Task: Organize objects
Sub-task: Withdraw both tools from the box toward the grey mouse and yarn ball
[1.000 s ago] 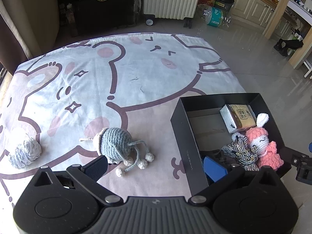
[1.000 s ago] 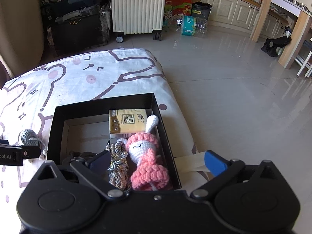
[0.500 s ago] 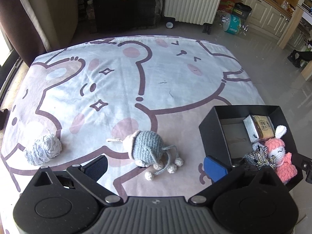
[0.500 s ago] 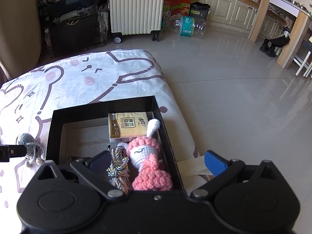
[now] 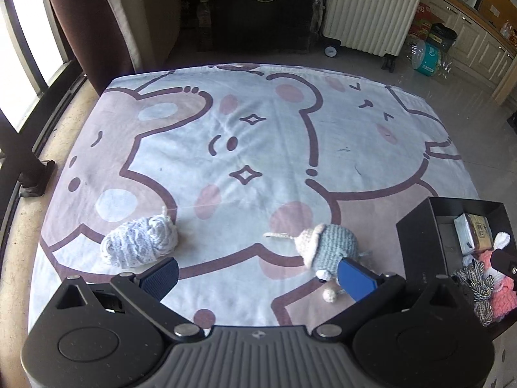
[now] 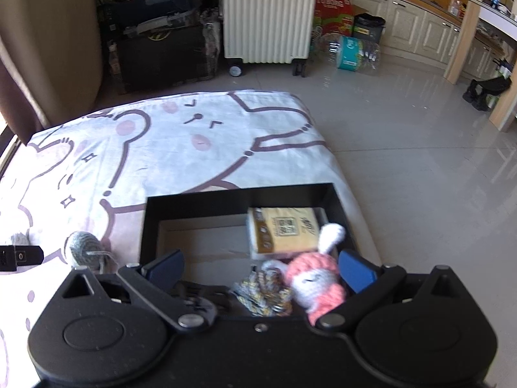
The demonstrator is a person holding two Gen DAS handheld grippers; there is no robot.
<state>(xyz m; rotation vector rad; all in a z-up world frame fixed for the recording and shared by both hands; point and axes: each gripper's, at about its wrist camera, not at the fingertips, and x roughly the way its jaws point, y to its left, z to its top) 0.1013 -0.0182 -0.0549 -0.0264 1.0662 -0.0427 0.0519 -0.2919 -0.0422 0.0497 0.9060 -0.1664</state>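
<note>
Since a second ago the left gripper has been swinging leftward across the cartoon-bear blanket, so the pale blue yarn ball is now sitting just beyond its left finger and the grey-blue crocheted toy is lying against its right finger, whose blue pad is covering part of the toy. Its jaws are standing wide apart and gripping nothing. Both items are resting on the blanket, outside the black box, which is showing at the right edge of the left view.

Over the box's near side the right gripper is hovering, jaws likewise spread wide and empty. Inside the box a yellow tissue pack is lying toward the far right corner, a pink-and-white knitted bunny is lying in front of it, and a bundle of braided cord is touching the bunny's left side. Left of the box, the crocheted toy is appearing again on the blanket
</note>
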